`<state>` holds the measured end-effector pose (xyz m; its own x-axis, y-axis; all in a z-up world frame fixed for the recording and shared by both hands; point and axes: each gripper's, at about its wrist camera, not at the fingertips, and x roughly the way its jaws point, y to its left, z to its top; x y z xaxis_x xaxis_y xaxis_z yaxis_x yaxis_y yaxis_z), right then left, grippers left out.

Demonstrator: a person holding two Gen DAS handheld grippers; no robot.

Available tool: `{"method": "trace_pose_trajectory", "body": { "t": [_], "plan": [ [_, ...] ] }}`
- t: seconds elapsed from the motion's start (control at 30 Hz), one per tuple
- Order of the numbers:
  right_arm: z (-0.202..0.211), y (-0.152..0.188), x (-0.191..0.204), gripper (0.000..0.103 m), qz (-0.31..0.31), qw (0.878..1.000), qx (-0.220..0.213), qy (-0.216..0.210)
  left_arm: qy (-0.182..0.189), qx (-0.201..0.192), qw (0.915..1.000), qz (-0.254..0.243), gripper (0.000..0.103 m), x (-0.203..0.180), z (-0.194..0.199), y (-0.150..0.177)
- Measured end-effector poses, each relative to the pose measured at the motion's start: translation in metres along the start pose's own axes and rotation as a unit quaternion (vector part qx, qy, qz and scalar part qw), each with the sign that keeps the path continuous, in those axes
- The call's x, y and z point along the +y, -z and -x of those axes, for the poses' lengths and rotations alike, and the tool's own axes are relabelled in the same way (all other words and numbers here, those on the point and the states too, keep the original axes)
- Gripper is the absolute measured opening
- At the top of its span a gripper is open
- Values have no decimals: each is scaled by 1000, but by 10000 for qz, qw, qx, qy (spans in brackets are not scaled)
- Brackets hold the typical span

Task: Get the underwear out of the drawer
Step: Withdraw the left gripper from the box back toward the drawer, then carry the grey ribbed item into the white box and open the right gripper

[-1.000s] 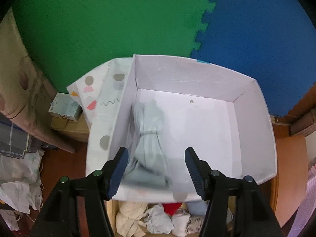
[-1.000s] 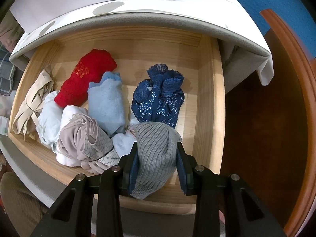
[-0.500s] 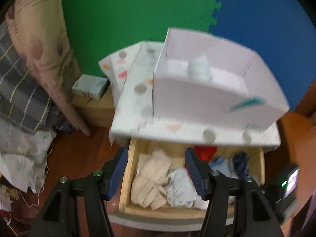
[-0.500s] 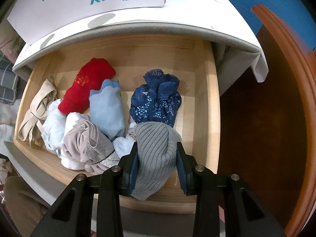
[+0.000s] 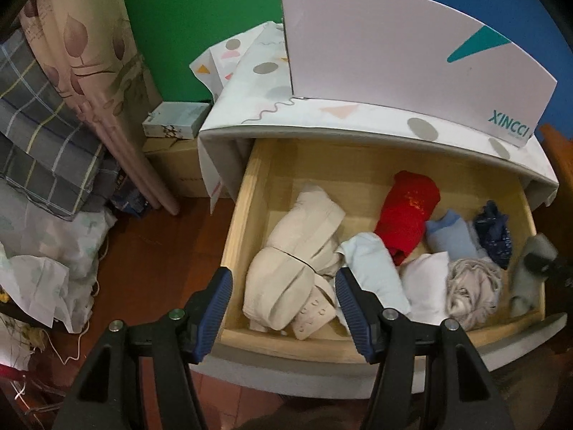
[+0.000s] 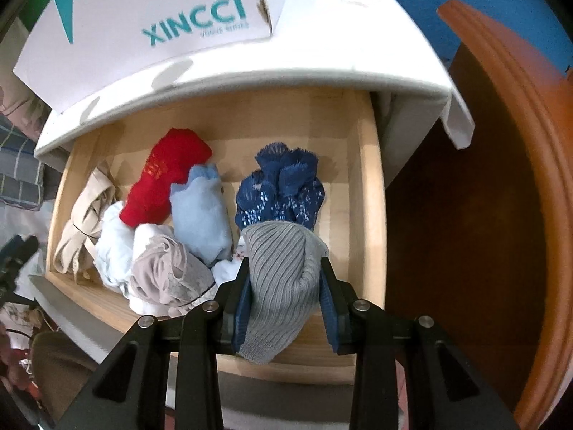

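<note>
The left gripper (image 5: 283, 304), jaws half-open and empty, has been swung from the white box (image 5: 412, 53) down over the beige bundle (image 5: 297, 261) at lower centre of the drawer (image 5: 243, 222), while the grey ribbed underwear (image 6: 283, 286) stays clamped in the right gripper (image 6: 284, 304), so 1 further pick looks imminent.

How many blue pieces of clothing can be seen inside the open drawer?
3: a dark blue lace piece at the back right, a light blue roll beside the red one, and a pale blue roll left of it. More may lie hidden underneath.
</note>
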<state>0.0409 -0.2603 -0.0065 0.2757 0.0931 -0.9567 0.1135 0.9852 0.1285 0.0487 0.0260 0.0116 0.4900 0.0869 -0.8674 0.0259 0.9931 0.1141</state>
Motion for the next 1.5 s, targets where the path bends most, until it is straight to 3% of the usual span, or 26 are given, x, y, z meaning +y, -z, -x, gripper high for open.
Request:
{"method": "trace_pose_trajectory", "body": {
  "t": [0.1, 0.17, 0.33, 0.5, 0.73, 0.87, 1.1, 1.5],
  "plan": [
    [23, -9, 1, 31, 118, 9998, -141, 28, -59, -127, 9999, -7, 61, 3, -5, 7],
    [45, -18, 4, 31, 213, 9993, -297, 19, -9, 45, 10000, 53, 61, 5, -12, 9],
    [97, -49, 13, 31, 427, 9964, -736, 29, 71, 41, 9997, 228, 61, 10, -13, 10],
    [147, -94, 27, 31, 548, 9907, -1243, -6, -21, 94, 9998, 145, 61, 5, -16, 10],
    [179, -159, 64, 31, 769, 9830, -1668, 84, 77, 114, 9997, 217, 61, 8, -17, 10],
    [170, -187, 84, 31, 914, 9815, -1668, 222, 150, 150, 9994, 280, 61, 10, -19, 11],
    [111, -222, 106, 31, 1015, 9866, -1183, 491, 135, 182, 9994, 254, 61, 9, -22, 10],
    [55, -233, 117, 34, 1108, 9895, -665, 644, 160, 179, 9996, 135, 61, 7, -22, 10]
  ]
}}
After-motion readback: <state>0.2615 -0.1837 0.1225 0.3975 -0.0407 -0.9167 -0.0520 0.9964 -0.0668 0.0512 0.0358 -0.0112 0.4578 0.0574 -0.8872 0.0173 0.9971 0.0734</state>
